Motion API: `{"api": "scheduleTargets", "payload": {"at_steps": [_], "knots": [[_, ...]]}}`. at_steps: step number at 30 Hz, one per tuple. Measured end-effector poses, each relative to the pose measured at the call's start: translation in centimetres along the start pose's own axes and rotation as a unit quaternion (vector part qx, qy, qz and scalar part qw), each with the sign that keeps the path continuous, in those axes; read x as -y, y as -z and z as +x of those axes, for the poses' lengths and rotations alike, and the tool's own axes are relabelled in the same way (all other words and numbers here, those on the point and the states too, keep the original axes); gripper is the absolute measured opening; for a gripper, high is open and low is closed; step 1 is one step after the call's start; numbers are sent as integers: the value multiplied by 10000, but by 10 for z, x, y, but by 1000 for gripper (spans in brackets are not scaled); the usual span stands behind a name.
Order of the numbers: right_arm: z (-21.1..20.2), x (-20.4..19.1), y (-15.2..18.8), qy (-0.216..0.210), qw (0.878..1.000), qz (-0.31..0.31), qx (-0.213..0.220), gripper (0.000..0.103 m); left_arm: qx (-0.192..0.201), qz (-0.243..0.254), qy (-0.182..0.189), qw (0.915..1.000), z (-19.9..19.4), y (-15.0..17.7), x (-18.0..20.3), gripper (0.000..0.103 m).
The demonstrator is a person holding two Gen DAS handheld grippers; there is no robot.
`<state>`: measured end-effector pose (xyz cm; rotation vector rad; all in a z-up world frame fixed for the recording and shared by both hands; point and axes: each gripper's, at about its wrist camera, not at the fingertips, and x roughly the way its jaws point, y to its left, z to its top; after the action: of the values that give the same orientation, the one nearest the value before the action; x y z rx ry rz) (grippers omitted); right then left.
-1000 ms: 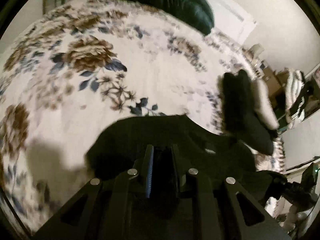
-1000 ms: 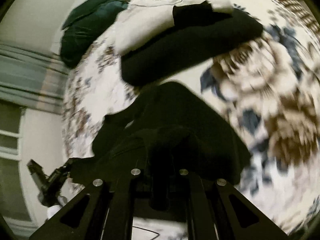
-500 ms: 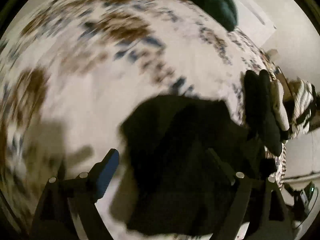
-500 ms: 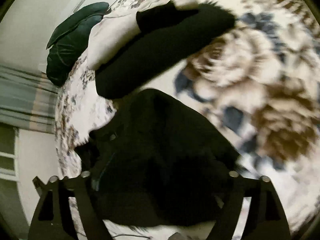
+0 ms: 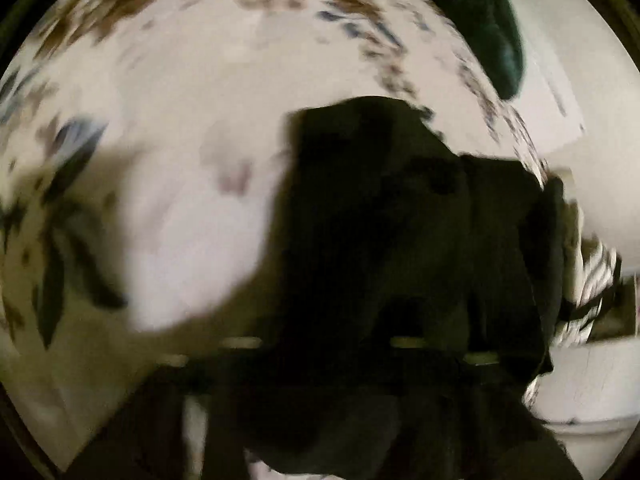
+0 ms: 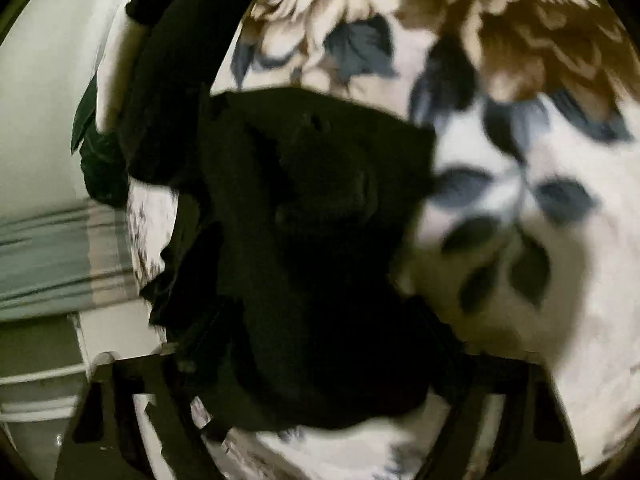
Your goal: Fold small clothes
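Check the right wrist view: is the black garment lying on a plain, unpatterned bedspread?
No, the black garment lies on a floral bedspread printed with brown blossoms and blue-grey leaves.

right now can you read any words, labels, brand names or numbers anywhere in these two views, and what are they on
None can be read in either view.
Crumpled black fabric garment: no tag, print or logo shows; it is dark and blurred.
White blanket with brown and blue flowers: pattern only, no lettering.
Dark green cushion: plain.
Striped cloth at the left view's right edge: too blurred to tell.
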<state>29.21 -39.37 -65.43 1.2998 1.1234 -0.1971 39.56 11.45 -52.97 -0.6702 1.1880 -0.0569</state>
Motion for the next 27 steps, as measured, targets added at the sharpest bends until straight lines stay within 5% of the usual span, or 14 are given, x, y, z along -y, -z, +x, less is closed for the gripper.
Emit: {"api": "scheduleTargets", "payload": {"at_steps": [11, 18, 20, 23, 24, 27], "knots": [[-43, -13, 40, 227, 9988, -439, -61, 35, 248, 212, -201, 9993, -56, 33, -27, 7], [-68, 29, 68, 466, 9974, -382, -390, 35, 107, 248, -127, 9996, -68, 47, -29, 11], [-67, 30, 65, 591, 9951, -533, -590, 46, 45, 416, -195, 9989, -71, 42, -22, 12], [-77, 21, 57, 959, 9901, -765, -688, 55, 54, 770, -316, 9965, -84, 31, -4, 48], [-86, 14, 55, 1050, 9879, -963, -605, 57, 120, 940, -322, 9950, -91, 27, 4, 67], [-117, -16, 54, 1438, 9740, -1738, -215, 68, 253, 1414, -201, 9894, -103, 11, 33, 76]]}}
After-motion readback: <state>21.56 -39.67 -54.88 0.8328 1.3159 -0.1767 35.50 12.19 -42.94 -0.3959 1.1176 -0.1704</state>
